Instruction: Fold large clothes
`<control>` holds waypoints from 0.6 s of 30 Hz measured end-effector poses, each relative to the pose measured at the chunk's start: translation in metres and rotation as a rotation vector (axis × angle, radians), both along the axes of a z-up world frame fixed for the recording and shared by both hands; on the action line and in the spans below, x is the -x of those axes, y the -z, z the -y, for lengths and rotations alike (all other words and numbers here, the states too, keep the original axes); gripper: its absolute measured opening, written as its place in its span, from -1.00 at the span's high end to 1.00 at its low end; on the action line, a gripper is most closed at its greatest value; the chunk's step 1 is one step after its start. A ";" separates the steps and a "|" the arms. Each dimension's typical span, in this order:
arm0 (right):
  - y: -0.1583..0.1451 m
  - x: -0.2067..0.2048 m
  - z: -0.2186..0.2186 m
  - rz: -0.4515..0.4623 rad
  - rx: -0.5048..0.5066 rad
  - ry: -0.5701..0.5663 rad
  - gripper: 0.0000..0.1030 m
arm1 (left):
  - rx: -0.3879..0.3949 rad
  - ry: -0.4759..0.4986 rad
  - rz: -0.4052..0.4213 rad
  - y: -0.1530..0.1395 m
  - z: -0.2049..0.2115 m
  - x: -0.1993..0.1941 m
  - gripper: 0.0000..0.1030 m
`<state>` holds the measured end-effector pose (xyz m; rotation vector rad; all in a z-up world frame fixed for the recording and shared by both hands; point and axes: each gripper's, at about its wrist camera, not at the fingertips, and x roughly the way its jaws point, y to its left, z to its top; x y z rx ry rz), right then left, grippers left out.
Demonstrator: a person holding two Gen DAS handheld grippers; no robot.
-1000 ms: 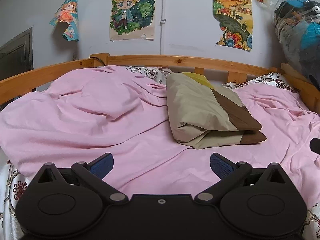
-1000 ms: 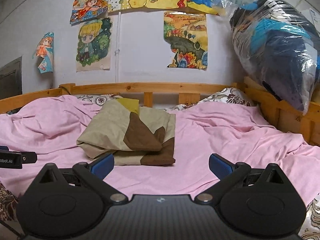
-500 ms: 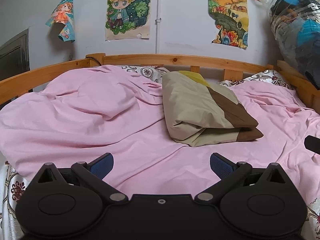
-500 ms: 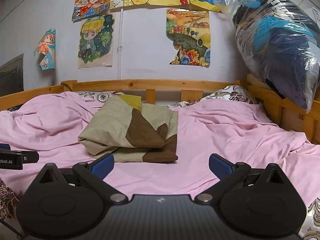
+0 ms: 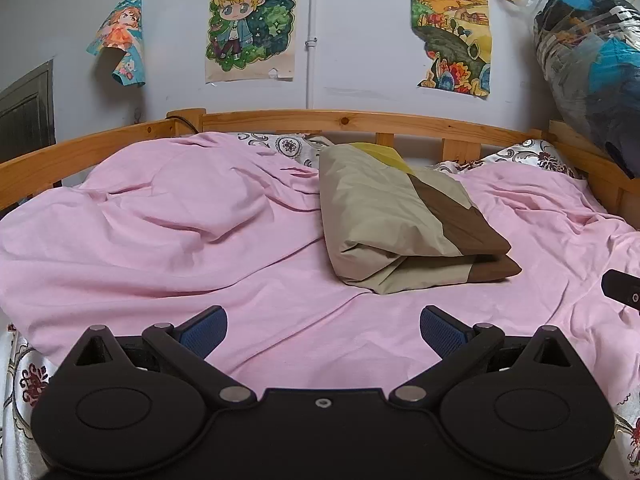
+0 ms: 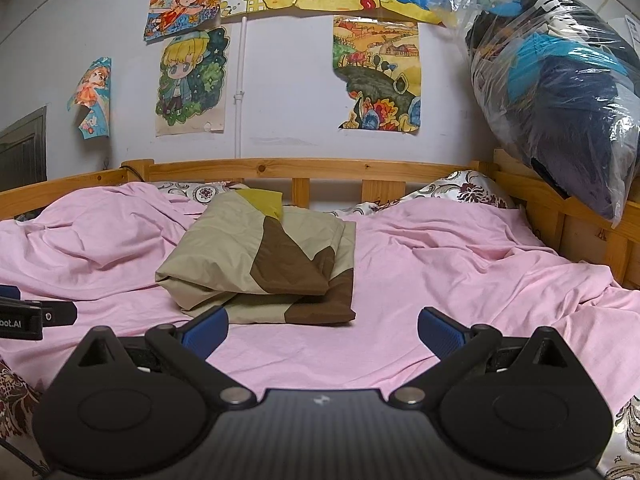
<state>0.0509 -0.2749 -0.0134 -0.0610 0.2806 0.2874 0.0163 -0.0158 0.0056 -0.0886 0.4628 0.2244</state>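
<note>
A folded beige, brown and yellow cloth (image 5: pixel 400 224) lies in a neat stack on the pink sheet (image 5: pixel 180 240) in the middle of the bed; it also shows in the right wrist view (image 6: pixel 268 264). My left gripper (image 5: pixel 322 330) is open and empty, held above the near edge of the bed, short of the cloth. My right gripper (image 6: pixel 322 330) is open and empty, just in front of the cloth's near edge. The left gripper's tip shows at the left edge of the right wrist view (image 6: pixel 24 316).
A wooden bed rail (image 5: pixel 360 120) runs along the back and sides. A clear plastic bag of dark and blue clothes (image 6: pixel 560 100) hangs over the right rail. Patterned pillows (image 6: pixel 460 192) lie at the back. Posters cover the wall (image 5: pixel 252 24).
Both cameras have tilted slightly, so the bed and cloth sit a little lower and closer in view. The cloth has not moved and both grippers stay open.
</note>
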 end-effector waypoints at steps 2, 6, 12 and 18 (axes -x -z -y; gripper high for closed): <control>0.000 0.000 0.000 -0.001 0.000 0.000 -1.00 | -0.001 0.000 0.000 0.000 0.001 0.000 -0.99; 0.000 0.000 0.000 0.000 0.000 0.000 -1.00 | -0.002 0.003 0.000 0.000 0.001 0.000 -0.99; 0.000 0.000 0.000 -0.001 0.001 0.000 -1.00 | -0.007 0.014 0.002 0.000 -0.001 0.000 -0.99; 0.000 0.000 0.000 0.000 0.001 0.000 -1.00 | -0.008 0.013 0.003 0.000 0.000 0.000 -0.99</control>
